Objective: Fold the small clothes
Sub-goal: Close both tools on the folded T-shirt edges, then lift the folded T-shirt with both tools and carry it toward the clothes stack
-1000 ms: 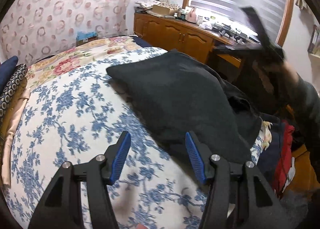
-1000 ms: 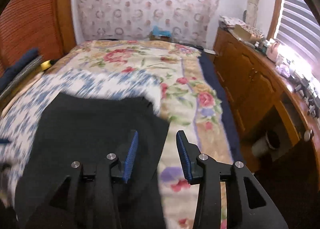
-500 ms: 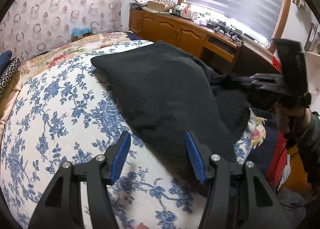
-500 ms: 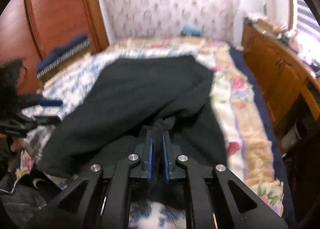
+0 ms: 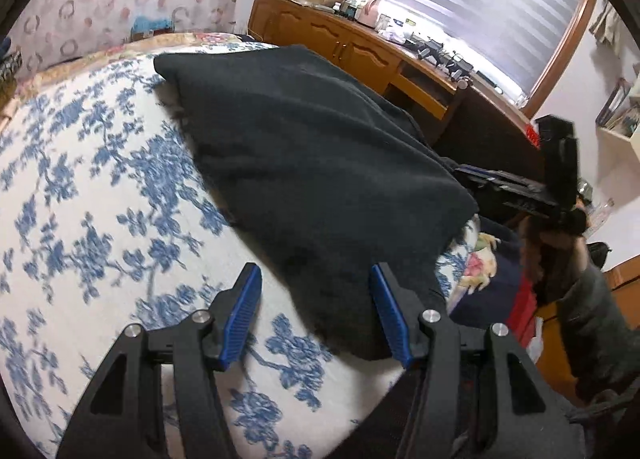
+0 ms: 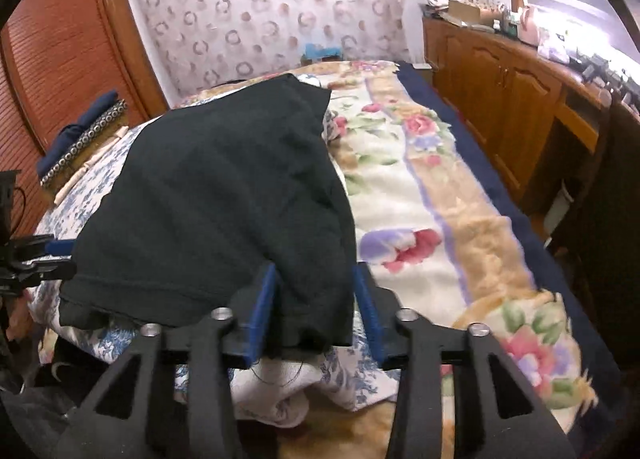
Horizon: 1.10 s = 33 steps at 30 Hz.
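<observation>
A black garment lies folded on the blue-flowered bedspread. My left gripper is open, its fingers either side of the garment's near corner, above the cloth. My right gripper is open, and the garment's near right corner lies between its blue pads, not pinched. The garment fills the middle of the right wrist view. The right gripper shows at the garment's far edge in the left wrist view. The left gripper shows at the left edge of the right wrist view.
A rose-patterned blanket covers the bed's right side. A wooden cabinet with clutter stands under the window. Folded dark cloths lie by the wooden door. Red and dark clothes hang off the bed's edge.
My right gripper had shut on the garment's edge, carried it over, and has now opened. The garment lies more compact. My left gripper stayed open near its corner.
</observation>
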### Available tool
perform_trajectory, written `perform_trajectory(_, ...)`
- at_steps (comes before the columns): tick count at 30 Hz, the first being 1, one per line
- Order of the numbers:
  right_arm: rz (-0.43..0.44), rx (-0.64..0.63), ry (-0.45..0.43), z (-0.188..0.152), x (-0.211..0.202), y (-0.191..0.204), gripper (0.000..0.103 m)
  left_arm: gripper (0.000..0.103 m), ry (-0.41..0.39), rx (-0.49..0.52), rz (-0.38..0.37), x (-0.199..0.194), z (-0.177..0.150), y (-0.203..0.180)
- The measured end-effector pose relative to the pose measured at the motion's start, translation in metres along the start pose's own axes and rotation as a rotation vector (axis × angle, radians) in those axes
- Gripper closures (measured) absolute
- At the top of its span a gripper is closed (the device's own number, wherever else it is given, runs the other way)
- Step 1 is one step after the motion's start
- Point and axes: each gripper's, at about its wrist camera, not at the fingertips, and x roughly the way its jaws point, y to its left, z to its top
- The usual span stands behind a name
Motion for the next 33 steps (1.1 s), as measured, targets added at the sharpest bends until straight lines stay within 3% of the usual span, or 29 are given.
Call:
perform_trajectory(3,0.010,0.042,0.014,-0.004,0.011,-0.009,0.043,0.047,0.007,0.008,-0.020,0.002,-0.004,-0.005)
perform_trajectory(7,0.102,0.127,0.018,-0.003,0.016,-0.021,0.044,0.061,0.012,0.026,-0.016,0.006,-0.011,-0.012)
perform_trajectory(9,0.122,0.112,0.009,-0.003,0.013,-0.019,0.059,0.071,0.014,0.044,-0.009,0.006,-0.013,-0.017)
perform_trajectory(10,0.122,0.093,0.008,-0.003,0.011,-0.016,0.075,0.079,0.019,0.045,-0.013,0.007,-0.013,-0.018)
perform_trajectory(13,0.085,0.036,-0.009,-0.002,0.003,-0.011,0.093,0.093,0.004,0.086,0.011,0.003,-0.013,-0.027)
perform_trajectory(18,0.114,-0.003,-0.102,0.011,-0.026,-0.009,0.099,0.096,-0.085,0.092,-0.025,-0.025,0.008,-0.031)
perform_trajectory(22,0.149,-0.029,-0.174,0.050,-0.041,-0.002,0.099,0.096,-0.163,0.062,-0.064,-0.047,0.047,-0.022)
perform_trajectory(26,0.168,-0.076,-0.221,0.104,-0.031,0.007,0.099,0.096,-0.220,0.003,-0.057,-0.051,0.100,0.005)
perform_trajectory(33,0.158,-0.120,-0.199,0.205,0.055,0.025,0.099,0.094,-0.214,-0.080,0.065,-0.019,0.172,0.082)
